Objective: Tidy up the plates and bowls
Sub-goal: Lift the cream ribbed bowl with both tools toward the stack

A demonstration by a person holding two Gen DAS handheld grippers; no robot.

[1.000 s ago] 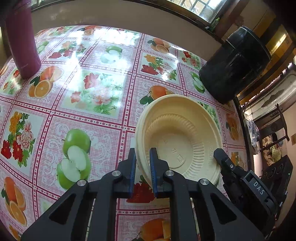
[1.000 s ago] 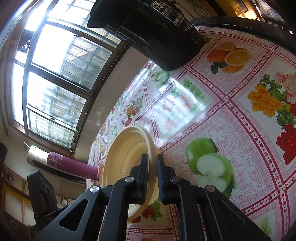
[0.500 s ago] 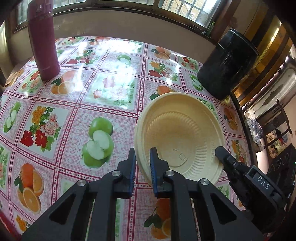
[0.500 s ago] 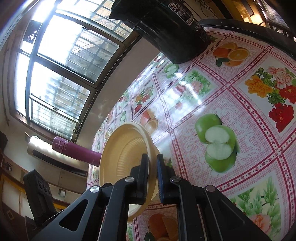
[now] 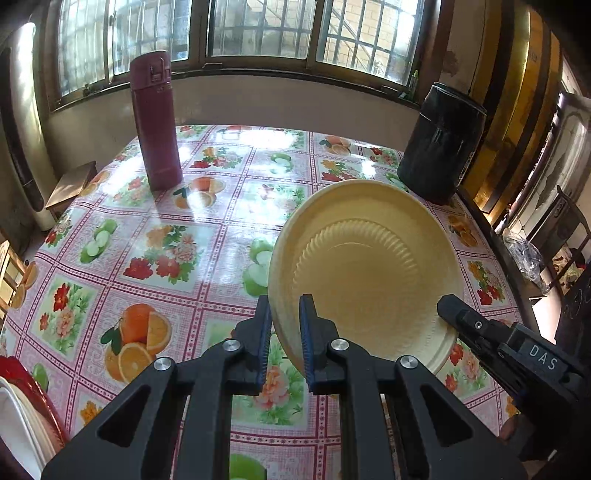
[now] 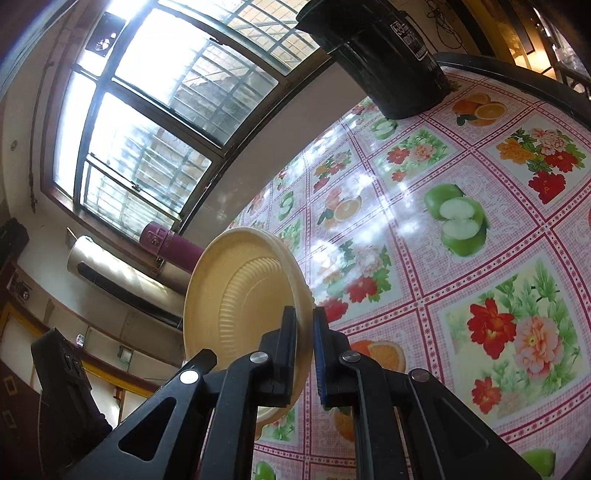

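Note:
A cream ribbed bowl (image 5: 365, 266) hangs tilted above the fruit-print tablecloth (image 5: 166, 240), held from both sides. My left gripper (image 5: 284, 332) is shut on its left rim, one pad inside the bowl and one outside. My right gripper (image 5: 452, 312) pinches the opposite rim at the lower right. In the right wrist view the same bowl (image 6: 240, 295) stands almost on edge, and my right gripper (image 6: 304, 332) is shut on its near rim. A red plate (image 5: 26, 384) lies over white plates (image 5: 14, 428) at the bottom left corner.
A maroon flask (image 5: 157, 122) stands at the table's back left. A black pot (image 5: 439, 144) stands at the back right. A barred window (image 5: 258, 29) runs behind the table. A dark chair (image 5: 561, 229) stands beyond the right edge.
Both grippers have risen and drawn back with the bowl between them. The bowl has left the tablecloth, more of the table and the window shows, and the plates have come into view.

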